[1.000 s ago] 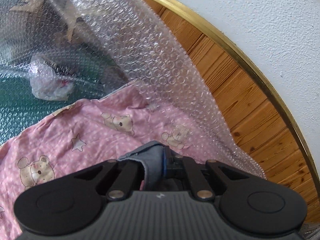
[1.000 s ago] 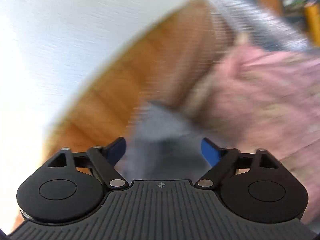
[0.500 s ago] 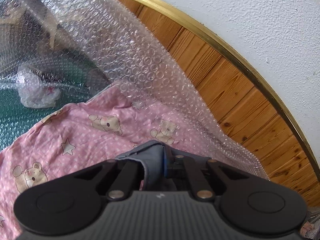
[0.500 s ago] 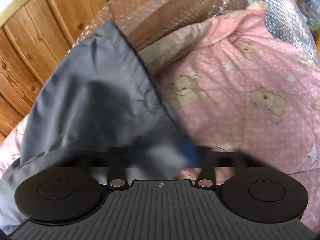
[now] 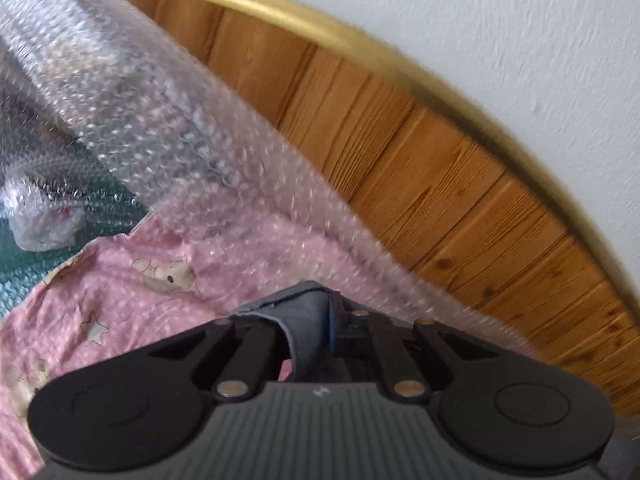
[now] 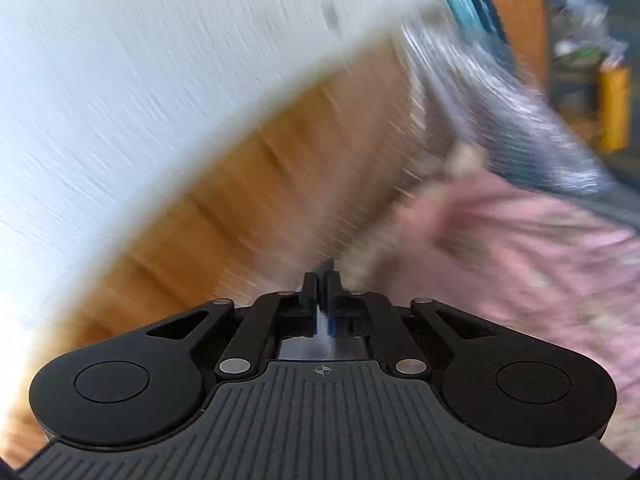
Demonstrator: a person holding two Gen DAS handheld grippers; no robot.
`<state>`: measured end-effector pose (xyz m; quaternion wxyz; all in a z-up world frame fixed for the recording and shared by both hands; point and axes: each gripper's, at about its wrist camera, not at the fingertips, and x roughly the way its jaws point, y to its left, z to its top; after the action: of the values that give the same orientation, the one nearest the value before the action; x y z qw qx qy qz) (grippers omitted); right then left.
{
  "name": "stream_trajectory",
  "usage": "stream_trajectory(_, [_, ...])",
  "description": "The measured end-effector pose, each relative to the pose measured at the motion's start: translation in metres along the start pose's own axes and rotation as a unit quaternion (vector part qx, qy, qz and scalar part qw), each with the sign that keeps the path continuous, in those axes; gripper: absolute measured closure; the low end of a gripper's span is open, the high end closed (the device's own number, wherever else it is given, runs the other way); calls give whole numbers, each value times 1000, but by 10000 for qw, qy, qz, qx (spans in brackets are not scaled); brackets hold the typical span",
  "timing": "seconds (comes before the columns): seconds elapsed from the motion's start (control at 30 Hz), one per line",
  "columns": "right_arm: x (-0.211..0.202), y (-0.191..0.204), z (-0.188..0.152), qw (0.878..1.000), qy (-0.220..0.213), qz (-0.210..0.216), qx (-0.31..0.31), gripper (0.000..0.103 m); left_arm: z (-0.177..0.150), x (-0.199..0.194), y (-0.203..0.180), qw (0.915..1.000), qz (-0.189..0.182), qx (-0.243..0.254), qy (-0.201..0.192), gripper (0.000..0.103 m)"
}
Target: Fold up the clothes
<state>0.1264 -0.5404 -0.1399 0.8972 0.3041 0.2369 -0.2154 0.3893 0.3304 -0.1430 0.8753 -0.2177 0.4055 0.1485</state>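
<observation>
A grey garment (image 5: 306, 320) is bunched between the closed fingers of my left gripper (image 5: 320, 312), just above a pink bedsheet with bear prints (image 5: 140, 300). Only a small fold of the cloth shows; the rest hangs hidden under the gripper. In the right wrist view my right gripper (image 6: 322, 280) is shut, with a thin strip of grey garment (image 6: 316, 346) pinched between its pads. That view is heavily motion-blurred. The pink bedsheet (image 6: 520, 264) lies to its right.
Bubble wrap (image 5: 140, 112) drapes along the wood-panelled wall (image 5: 400, 152) with a gold trim, under white plaster. A crumpled plastic bag (image 5: 44, 224) sits on green matting at far left. In the right wrist view, bubble wrap (image 6: 520, 120) and a yellow object (image 6: 612, 112) stand at far right.
The right gripper was open a second ago, came onto the spread grey garment, and is now shut on it and swinging fast. The left gripper kept its hold and shifted slightly.
</observation>
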Motion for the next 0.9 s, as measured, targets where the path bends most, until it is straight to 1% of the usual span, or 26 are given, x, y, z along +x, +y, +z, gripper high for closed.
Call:
stream_trajectory(0.03, [-3,2,-2,10000,32,-68,-52,76,-2,5,-8,9991,156,315,234,82])
stream_trajectory(0.07, [-5,4,-4,9998,64,-136,-103,75,-7,0,-11,9974,119,603,387,71])
stream_trajectory(0.1, [-8,7,-6,9996,96,-204,-155,71,-16,-12,-10,9954,-39,836,465,69])
stream_trajectory(0.13, [-11,9,-8,9993,128,-272,-206,50,-26,-29,-5,9935,-249,983,512,64])
stream_trajectory(0.17, [-13,11,-10,9990,160,-340,-258,30,-37,-48,4,9920,-445,1042,549,56])
stream_trajectory(0.2, [-16,13,-12,9985,192,-408,-309,25,-50,-69,16,9914,-577,1050,534,52])
stream_trajectory(0.23, [-19,16,-14,9980,224,-476,-360,22,-65,-91,30,9911,-671,1046,481,45])
stream_trajectory(0.27, [-27,10,-22,9973,315,-518,-415,22,-78,-110,43,9906,-712,1089,430,42])
stream_trajectory(0.3, [-41,-1,-36,9961,465,-579,-466,22,-88,-123,55,9906,-656,1134,405,40])
stream_trajectory(0.33, [-54,-8,-50,9945,611,-687,-512,22,-97,-133,69,9910,-556,1153,400,36])
stream_trajectory(0.4, [-79,-21,-77,9900,901,-903,-602,22,-113,-149,94,9921,-373,1118,423,35])
stream_trajectory(0.43, [-92,-28,-90,9873,1045,-1011,-646,22,-117,-150,103,9930,-355,1024,470,35])
stream_trajectory(0.5, [-104,-32,-106,9827,1241,-1075,-862,22,-123,-144,110,9925,-432,995,566,31])
stream_trajectory(0.53, [-107,-32,-112,9803,1322,-1082,-991,22,-126,-138,109,9915,-465,1042,627,24])
stream_trajectory(0.63, [-115,-15,-120,9749,1478,-857,-1427,21,-140,-113,109,9907,-200,1098,775,23])
stream_trajectory(0.7, [-121,0,-124,9720,1535,-647,-1655,20,-149,-96,114,9904,-206,917,1011,23])
stream_trajectory(0.73, [-123,8,-125,9700,1561,-529,-1786,20,-155,-91,118,9900,-274,851,1089,26])
stream_trajectory(0.77, [-124,18,-126,9672,1588,-412,-1939,19,-161,-88,121,9893,-381,813,1152,36])
stream_trajectory(0.8, [-125,27,-127,9641,1597,-317,-2098,19,-167,-87,121,9874,-549,844,1222,49])
stream_trajectory(0.83, [-126,36,-130,9602,1609,-237,-2273,18,-168,-93,119,9858,-767,922,1172,95])
stream_trajectory(0.87, [-127,47,-133,9551,1627,-149,-2472,19,-166,-104,117,9848,-986,996,1025,99])
stream_trajectory(0.9, [-130,60,-138,9493,1629,-63,-2687,19,-165,-116,114,9830,-1205,1069,878,99])
